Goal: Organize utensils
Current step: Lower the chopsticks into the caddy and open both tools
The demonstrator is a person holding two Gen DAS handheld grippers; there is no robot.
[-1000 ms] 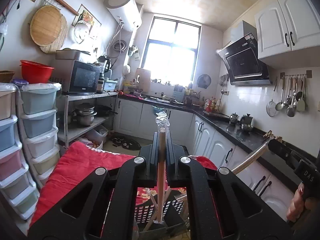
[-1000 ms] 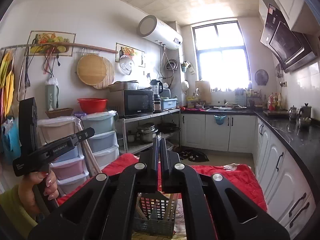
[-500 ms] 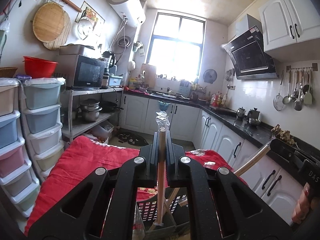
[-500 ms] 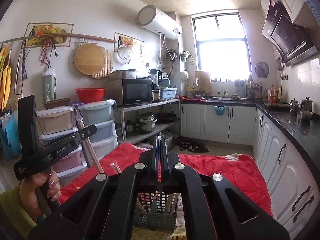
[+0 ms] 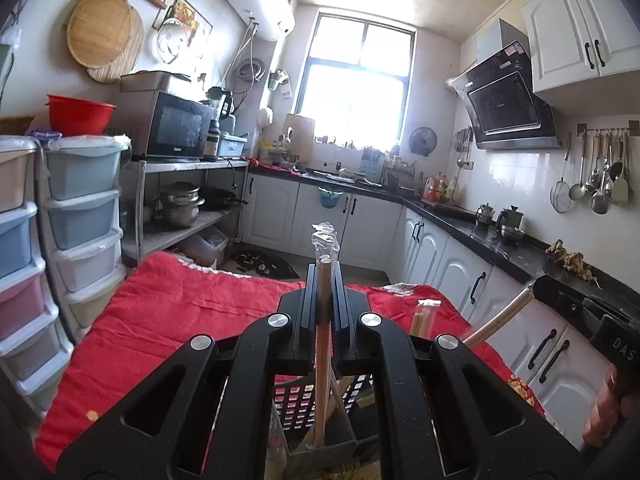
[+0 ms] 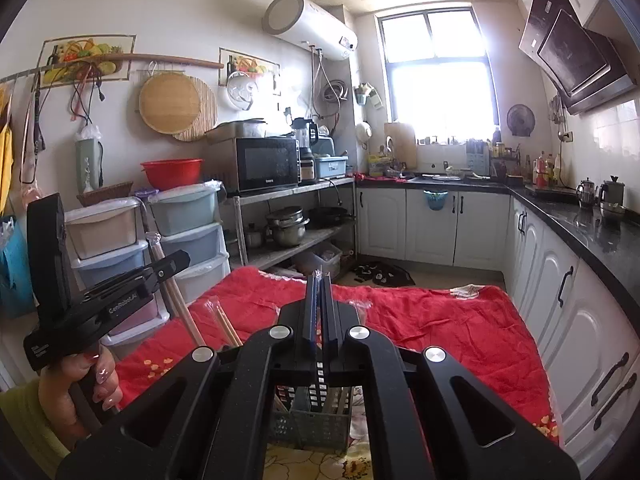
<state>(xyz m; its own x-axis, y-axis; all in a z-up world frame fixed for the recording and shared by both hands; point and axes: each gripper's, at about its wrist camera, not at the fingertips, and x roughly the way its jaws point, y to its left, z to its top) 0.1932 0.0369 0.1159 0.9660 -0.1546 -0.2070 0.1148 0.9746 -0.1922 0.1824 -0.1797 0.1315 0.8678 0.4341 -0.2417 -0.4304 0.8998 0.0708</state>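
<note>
My left gripper is shut on a pair of wooden chopsticks in a clear plastic sleeve. They stand upright, and their lower ends reach into the dark slotted basket. In the right wrist view the left gripper holds these chopsticks slanted, a hand below it. My right gripper is shut, a scrap of clear wrap at its tip. The left wrist view shows the right gripper gripping the top of a beige wrapped chopstick pair that slants down toward the basket.
The basket stands on a red cloth over a table, with a flowered cover near me. Another wrapped chopstick pair sticks up from the basket. Plastic drawers stand left, white cabinets right.
Both grippers have sunk toward the basket, still shut on their chopsticks. The chopstick ends now reach lower into the basket, and more of the red cloth shows.
</note>
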